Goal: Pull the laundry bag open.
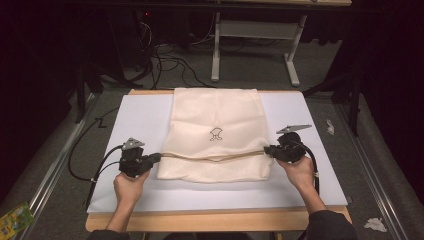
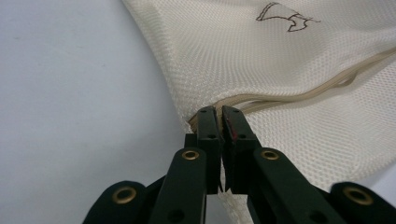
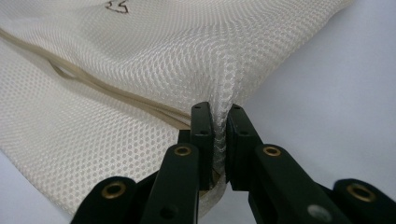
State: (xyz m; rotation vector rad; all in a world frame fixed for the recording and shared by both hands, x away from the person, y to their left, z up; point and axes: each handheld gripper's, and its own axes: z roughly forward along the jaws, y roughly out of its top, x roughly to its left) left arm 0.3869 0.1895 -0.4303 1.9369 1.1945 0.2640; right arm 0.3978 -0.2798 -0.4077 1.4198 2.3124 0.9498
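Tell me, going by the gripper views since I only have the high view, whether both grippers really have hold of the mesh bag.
Observer: Yes. The left gripper is shut on the mesh bag edge, where the beige trim begins.
Operator: Report the right one.
Observer: The right gripper pinches a raised fold of mesh between its pads.
Operator: Describe the cloth.
Observer: Fine honeycomb netting, with a small dark logo.

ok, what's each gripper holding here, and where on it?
Both hold the mesh bag. The left gripper pinches its left edge, at the tan cord seam. The right gripper pinches a bunched fold of its right edge.
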